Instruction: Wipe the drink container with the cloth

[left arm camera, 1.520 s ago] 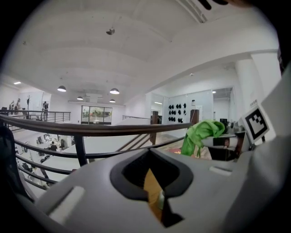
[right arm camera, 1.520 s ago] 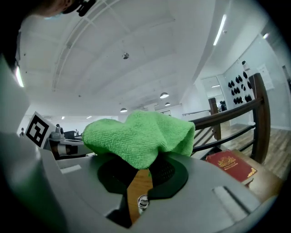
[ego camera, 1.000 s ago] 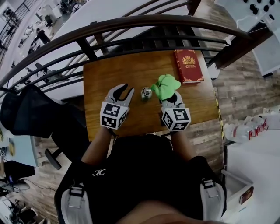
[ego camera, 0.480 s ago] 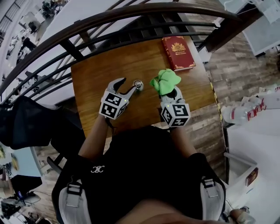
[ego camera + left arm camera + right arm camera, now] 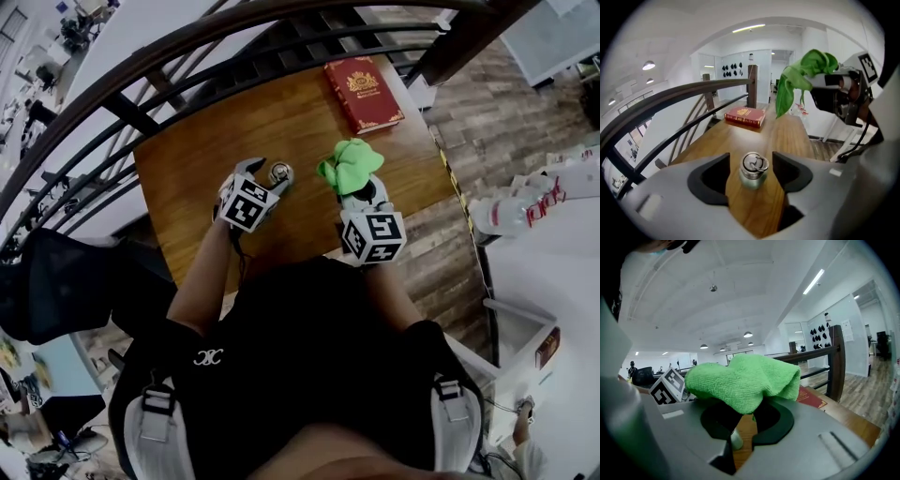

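Silver can (image 5: 753, 170) upright on table (image 5: 206, 159), between spread jaws of left tool (image 5: 751, 164), untouched; green cloth (image 5: 350, 165) bunched, clamped in right tool (image 5: 746, 423).

One camera overhead, one riding each pair of tongs.
The head view looks steeply down from well above the left tongs (image 5: 264, 176) and the right tongs (image 5: 359, 189), taking in the whole wooden bench (image 5: 202, 155). The left gripper view sits close behind its tongs, facing along the bench past their tips. The right gripper view sits equally close behind its own tongs, facing nearly level. All three share the green cloth (image 5: 349, 165) and the red book (image 5: 363, 92) beyond the tongs.
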